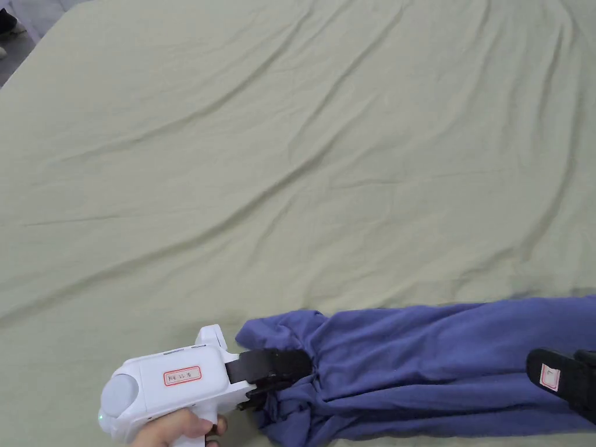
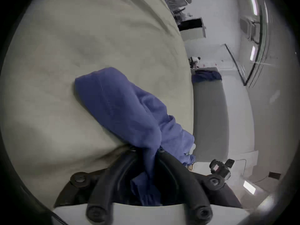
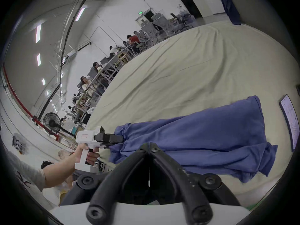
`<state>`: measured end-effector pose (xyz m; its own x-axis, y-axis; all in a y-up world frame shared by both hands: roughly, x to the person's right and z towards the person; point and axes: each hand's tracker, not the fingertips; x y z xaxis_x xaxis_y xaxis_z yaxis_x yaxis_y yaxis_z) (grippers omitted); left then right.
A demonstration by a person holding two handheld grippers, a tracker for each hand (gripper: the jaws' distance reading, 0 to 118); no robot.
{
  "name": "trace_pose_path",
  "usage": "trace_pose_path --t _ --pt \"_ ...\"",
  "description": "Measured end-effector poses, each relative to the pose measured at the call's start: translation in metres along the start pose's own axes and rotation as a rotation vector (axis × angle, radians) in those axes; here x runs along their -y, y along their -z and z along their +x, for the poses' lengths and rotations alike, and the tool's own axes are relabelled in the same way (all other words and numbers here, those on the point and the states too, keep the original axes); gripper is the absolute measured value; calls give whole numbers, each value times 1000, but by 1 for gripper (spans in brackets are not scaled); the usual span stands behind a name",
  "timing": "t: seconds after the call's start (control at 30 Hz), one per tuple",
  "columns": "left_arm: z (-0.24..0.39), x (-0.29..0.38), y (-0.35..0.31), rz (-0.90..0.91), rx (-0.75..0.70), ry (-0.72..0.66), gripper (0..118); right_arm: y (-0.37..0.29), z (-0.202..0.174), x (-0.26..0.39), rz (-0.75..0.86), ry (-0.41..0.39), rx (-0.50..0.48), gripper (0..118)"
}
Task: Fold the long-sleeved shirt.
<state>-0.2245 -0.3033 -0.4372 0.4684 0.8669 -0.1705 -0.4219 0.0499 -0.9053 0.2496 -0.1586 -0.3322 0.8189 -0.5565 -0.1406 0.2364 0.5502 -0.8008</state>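
Observation:
A blue long-sleeved shirt [image 1: 436, 361] lies bunched in a long strip on the pale green sheet [image 1: 291, 145], along its near edge. My left gripper [image 1: 305, 369], white with black jaws, is shut on the gathered left end of the shirt. In the left gripper view the blue fabric [image 2: 121, 108] runs down between the closed jaws of the left gripper [image 2: 146, 150]. My right gripper [image 1: 535, 366] hovers over the right part of the shirt. In the right gripper view the right gripper [image 3: 148, 145] has its jaws shut tip to tip, with no cloth seen between them, above the shirt [image 3: 203, 134].
The sheet stretches wide and wrinkled beyond the shirt. A phone [image 3: 290, 123] lies on the sheet past the shirt's right end. Off the bed stand a floor fan [image 3: 52, 123] and rows of desks with several seated people [image 3: 97, 66].

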Motion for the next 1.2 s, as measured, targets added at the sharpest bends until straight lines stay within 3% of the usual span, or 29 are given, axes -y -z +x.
trace_pose_path --t 0.13,0.17,0.23,0.33,0.4,0.5,0.63,0.87,0.97,1.07,1.2 --pt "10 -4 -32 87 85 4 11 -7 -7 -2 13 -7 -3 2" --pt "15 -7 -42 100 73 21 11 -9 -9 -2 17 -5 -3 2" --pt "26 -16 -64 122 -93 143 10 -10 -14 -5 18 1 3 2" --pt "24 -27 -88 94 -40 142 10 -8 -27 -8 3 -12 11 2" --pt "36 -28 -100 84 -91 193 9 -5 -37 -9 -19 -41 62 2" --pt "37 -36 -117 98 -105 174 9 4 -53 -11 -56 -80 154 2" --pt "27 -50 -155 165 -109 109 9 14 -65 -10 -71 -57 149 2" --pt "41 -64 -237 319 -286 130 9 12 -67 -4 -53 -46 155 2" --pt "89 -38 -223 326 -416 254 9 3 -65 0 -37 -67 180 2" --pt "144 -3 -178 316 -394 365 9 -8 -60 6 -25 -72 199 2" --pt "212 51 -82 196 -406 639 9 -29 -50 13 0 -38 172 2"
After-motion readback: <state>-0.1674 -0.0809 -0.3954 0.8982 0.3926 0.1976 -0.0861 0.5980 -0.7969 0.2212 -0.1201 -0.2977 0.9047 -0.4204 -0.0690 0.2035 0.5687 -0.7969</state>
